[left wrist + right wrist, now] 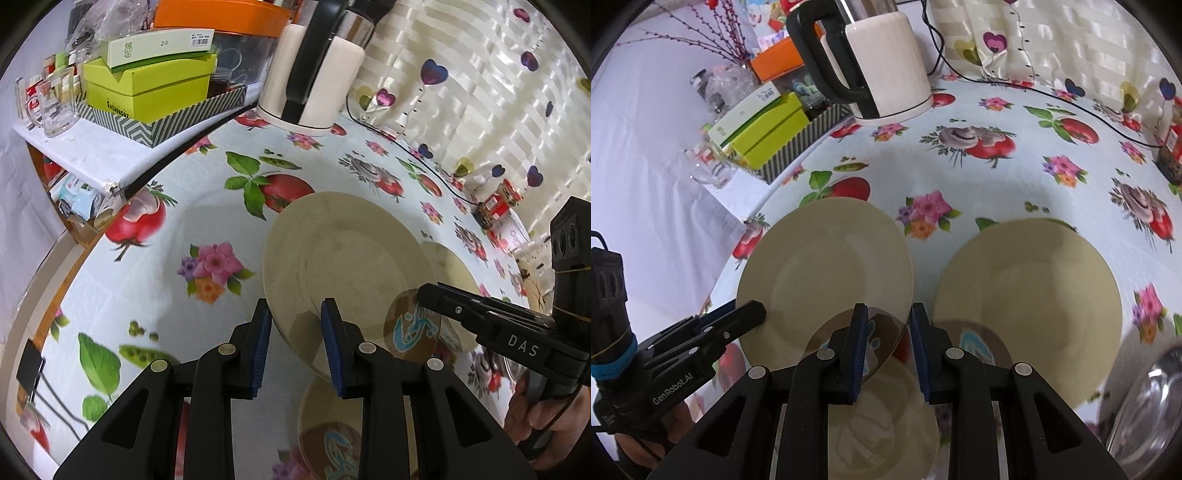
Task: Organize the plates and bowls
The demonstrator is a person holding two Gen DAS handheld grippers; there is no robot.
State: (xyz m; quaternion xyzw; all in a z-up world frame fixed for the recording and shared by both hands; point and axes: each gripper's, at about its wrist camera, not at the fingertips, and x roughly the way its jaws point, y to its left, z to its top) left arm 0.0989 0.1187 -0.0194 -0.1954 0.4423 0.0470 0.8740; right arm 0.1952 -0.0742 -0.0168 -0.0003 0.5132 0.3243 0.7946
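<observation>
On the flowered tabletop (982, 192), two beige plates lie side by side, and the left gripper (298, 347) hangs over the near rim of the left-hand plate (343, 258). Its blue-padded fingers (263, 343) stand part-spread, the rim in the gap between them. Whether the pads actually bite on the edge cannot be told from here. The right gripper (889, 350) sits low over a brown, see-through glass dish (882, 330) with a blue motif. Its fingers are part-spread too, and the dish's edge runs between them, with contact unclear. That dish overlaps the left plate's near edge, while the second plate (1027, 295) lies just beside, on the right.

The step looks like gathering the plates into a stack, and it seems barely begun. To do it well, the pads should take the rim squarely and deep, because the glaze is smooth and a shallow pinch would likely slip. The plate should stay level on the lift and go down centred on its twin.

Both plates are round and matte-speckled, with a broad flat rim and a shallow well. The glass dish is thin and glossy. A shiny steel bowl (1145, 398) glints at the right edge. The patterned cover has a slick, plastic look.
</observation>
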